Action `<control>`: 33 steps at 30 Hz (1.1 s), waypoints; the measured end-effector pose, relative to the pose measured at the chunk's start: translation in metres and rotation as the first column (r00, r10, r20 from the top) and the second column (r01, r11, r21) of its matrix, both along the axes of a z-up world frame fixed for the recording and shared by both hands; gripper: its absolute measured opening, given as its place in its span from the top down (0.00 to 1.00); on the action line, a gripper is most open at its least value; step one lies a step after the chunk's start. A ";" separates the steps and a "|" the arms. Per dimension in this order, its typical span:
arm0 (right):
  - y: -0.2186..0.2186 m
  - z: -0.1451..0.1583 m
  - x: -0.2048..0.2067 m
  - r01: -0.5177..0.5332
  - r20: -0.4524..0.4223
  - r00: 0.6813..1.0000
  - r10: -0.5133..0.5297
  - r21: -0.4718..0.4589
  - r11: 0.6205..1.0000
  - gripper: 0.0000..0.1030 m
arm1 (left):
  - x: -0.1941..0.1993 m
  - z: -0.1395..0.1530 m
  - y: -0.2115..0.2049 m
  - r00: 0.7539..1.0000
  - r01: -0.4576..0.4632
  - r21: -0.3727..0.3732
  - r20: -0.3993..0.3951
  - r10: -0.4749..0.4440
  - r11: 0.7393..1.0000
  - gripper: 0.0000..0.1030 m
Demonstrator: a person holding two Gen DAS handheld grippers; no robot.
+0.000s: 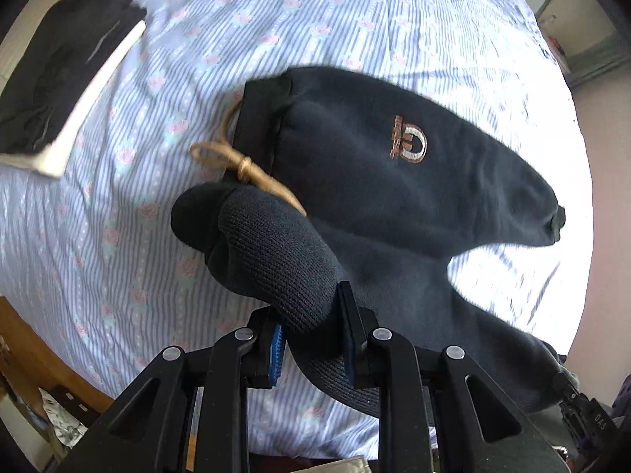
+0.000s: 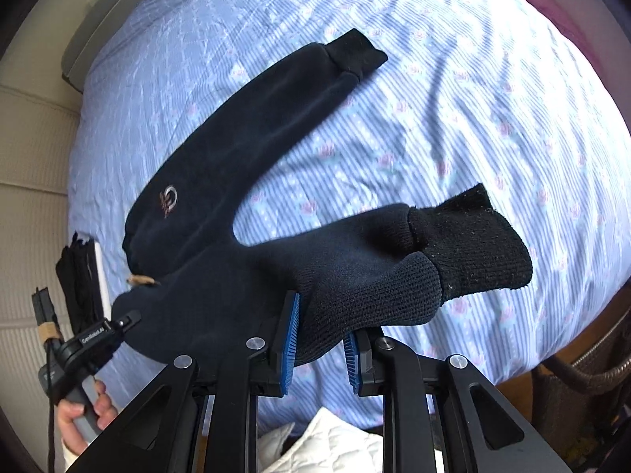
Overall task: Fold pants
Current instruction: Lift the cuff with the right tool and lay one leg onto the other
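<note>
Dark navy jogger pants (image 1: 394, 181) with a small embroidered logo and a tan drawstring (image 1: 232, 161) lie partly on the striped bed sheet (image 1: 118, 236). My left gripper (image 1: 311, 339) is shut on the waistband end of the near side and holds it lifted. My right gripper (image 2: 321, 339) is shut on the near leg of the pants (image 2: 355, 276) close to its black ribbed cuff (image 2: 473, 244). The far leg (image 2: 252, 118) lies flat on the sheet with its cuff (image 2: 355, 55) at the top. The left gripper also shows in the right wrist view (image 2: 130, 319).
A stack of folded dark clothes with a white edge (image 1: 67, 79) sits at the far left of the bed. The wooden bed frame (image 1: 35, 347) runs along the near side. A woven basket (image 2: 583, 374) stands at the lower right. A padded headboard (image 2: 27, 205) lies left.
</note>
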State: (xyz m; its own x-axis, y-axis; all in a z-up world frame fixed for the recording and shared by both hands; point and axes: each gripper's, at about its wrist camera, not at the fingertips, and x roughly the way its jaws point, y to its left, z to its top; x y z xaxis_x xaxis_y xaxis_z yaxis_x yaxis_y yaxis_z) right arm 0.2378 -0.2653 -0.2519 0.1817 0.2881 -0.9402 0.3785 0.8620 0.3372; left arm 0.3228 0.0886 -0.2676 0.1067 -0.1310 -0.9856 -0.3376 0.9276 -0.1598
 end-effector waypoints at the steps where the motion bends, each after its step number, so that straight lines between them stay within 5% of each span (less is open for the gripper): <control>1: -0.003 0.001 0.006 0.015 0.005 1.000 -0.015 0.003 1.000 0.78 | 0.008 0.004 0.000 1.000 0.005 0.006 0.018 -0.005 1.000 0.77; 8: -0.024 0.013 0.074 0.096 0.111 0.989 -0.095 -0.005 0.995 0.78 | 0.076 0.016 0.001 0.996 -0.009 0.030 0.084 0.006 1.000 0.76; 21: -0.025 -0.037 0.215 0.083 0.100 0.992 -0.077 -0.054 0.995 0.79 | 0.176 -0.037 0.012 0.997 -0.042 0.046 -0.068 0.045 0.998 0.74; 24: -0.024 -0.051 0.232 0.106 0.073 0.992 -0.103 -0.030 0.994 0.77 | 0.181 -0.037 0.013 0.998 -0.027 0.034 -0.062 0.029 0.999 0.54; 25: -0.025 -0.052 0.235 0.124 0.073 0.990 -0.121 -0.029 0.992 0.74 | 0.182 -0.029 0.014 0.999 -0.022 0.030 -0.030 0.023 0.999 0.35; 26: -0.025 -0.051 0.237 0.130 0.077 0.989 -0.127 -0.039 0.991 0.67 | 0.182 -0.021 0.016 1.000 -0.021 0.026 0.004 0.021 0.999 0.26; 29: -0.024 -0.036 0.236 0.141 0.119 0.984 -0.130 -0.098 0.985 0.45 | 0.187 0.014 0.020 0.993 0.014 0.001 0.117 -0.014 1.000 0.16; 31: -0.018 -0.015 0.228 0.109 0.178 0.980 -0.084 -0.138 0.984 0.45 | 0.186 0.036 0.017 0.973 0.115 -0.006 0.204 -0.111 0.993 0.14; 33: -0.011 0.002 0.216 0.062 0.226 0.974 -0.022 -0.168 0.984 0.43 | 0.187 0.049 0.005 0.920 0.290 0.023 0.268 -0.285 0.957 0.13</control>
State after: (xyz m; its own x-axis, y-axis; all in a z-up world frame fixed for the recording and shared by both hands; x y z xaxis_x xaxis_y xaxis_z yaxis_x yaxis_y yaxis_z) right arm 0.4540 -0.2762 -0.2496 0.4003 0.1127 -0.9094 0.3478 0.8994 0.2646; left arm 0.5100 0.0933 -0.2182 0.3191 -0.2112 -0.9239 0.0002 0.9749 -0.2228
